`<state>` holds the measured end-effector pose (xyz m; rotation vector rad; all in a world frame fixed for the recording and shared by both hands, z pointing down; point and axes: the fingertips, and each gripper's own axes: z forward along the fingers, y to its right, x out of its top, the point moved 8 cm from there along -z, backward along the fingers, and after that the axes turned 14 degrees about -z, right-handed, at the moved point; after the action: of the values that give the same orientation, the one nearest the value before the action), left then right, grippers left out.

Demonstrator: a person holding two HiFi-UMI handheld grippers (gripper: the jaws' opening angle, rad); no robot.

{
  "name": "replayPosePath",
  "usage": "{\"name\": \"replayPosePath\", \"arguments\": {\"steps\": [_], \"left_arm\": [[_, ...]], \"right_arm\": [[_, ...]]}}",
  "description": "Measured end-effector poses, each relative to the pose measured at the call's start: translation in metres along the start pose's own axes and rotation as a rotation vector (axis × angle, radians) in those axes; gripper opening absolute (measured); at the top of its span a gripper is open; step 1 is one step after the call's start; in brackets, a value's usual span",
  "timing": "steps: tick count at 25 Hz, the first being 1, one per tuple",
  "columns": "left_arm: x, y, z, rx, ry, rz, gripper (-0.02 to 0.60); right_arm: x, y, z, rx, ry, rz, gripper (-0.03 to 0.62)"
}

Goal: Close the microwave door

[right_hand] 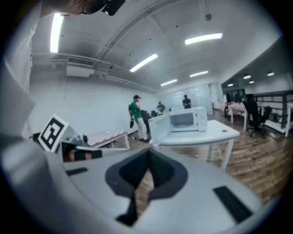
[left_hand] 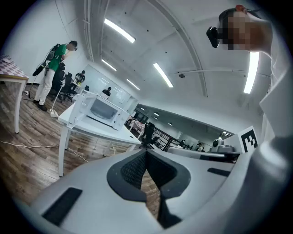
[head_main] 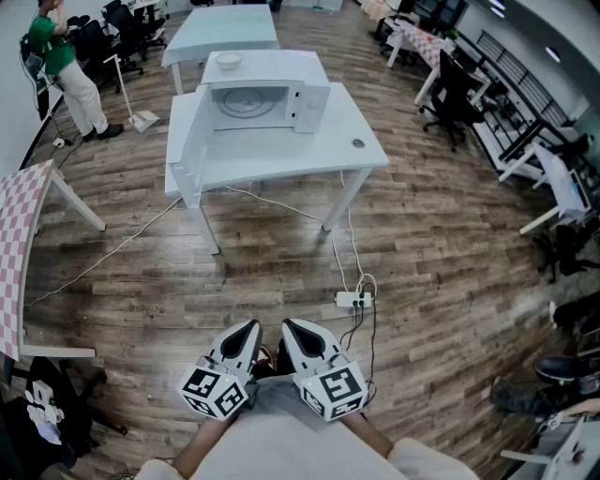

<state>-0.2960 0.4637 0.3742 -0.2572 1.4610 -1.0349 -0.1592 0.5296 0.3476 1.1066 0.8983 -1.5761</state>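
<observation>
The microwave [head_main: 267, 101] sits on a white table [head_main: 281, 159], far across the room. Its door [head_main: 187, 141] is wide open and swung out to the left. Inside, you can see the round plate [head_main: 246, 106]. A small white bowl [head_main: 228, 62] sits on top of the microwave. A little round thing [head_main: 357, 143] lies on the right part of the table, too small to tell what it is. A white cord [head_main: 281, 202] hangs under the table and runs down toward a power strip [head_main: 353, 299] on the wood floor [head_main: 141, 272].

The two tongs are at the near edge of the head view, close to the person's body. They are side by side and well apart from the microwave. The left tongs [head_main: 251, 328] have their two jaws pressed together at the tips, with nothing held between them. The right tongs [head_main: 289, 327] are the same: tips together and nothing in them. Both point toward the table. Each one has a cube with black and white squares; the left cube [head_main: 217, 391] and the right cube [head_main: 336, 389] are nearest to the person.

A person in a green shirt [head_main: 58, 56] stands at the far left. A table with a red and white checked top [head_main: 19, 234] is on the left side. Another white table [head_main: 225, 28] stands behind the microwave table. Black chairs [head_main: 455, 94] are at the far right.
</observation>
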Motion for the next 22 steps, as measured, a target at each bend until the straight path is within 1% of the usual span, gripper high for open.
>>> {"name": "replayPosePath", "arguments": {"steps": [6,11,14,18,22], "left_arm": [[0.000,0.002,0.014,-0.024,0.010,-0.001,0.013],[0.006,0.002,0.018,-0.006,0.009,-0.016,0.013],[0.011,0.002,0.023,-0.006,0.018,-0.020,0.013],[0.021,0.000,0.033,0.000,0.027,-0.017,0.013],[0.026,-0.001,0.046,-0.006,0.011,0.002,0.014]], "right_arm": [[0.000,0.009,-0.003,0.001,0.003,-0.012,0.021],[0.007,0.012,0.004,0.022,0.000,-0.019,0.022],[0.010,0.018,0.010,0.035,0.003,0.011,0.023],[0.015,0.028,0.023,0.059,-0.005,0.023,0.023],[0.019,0.036,0.039,0.101,-0.018,0.015,0.023]]}}
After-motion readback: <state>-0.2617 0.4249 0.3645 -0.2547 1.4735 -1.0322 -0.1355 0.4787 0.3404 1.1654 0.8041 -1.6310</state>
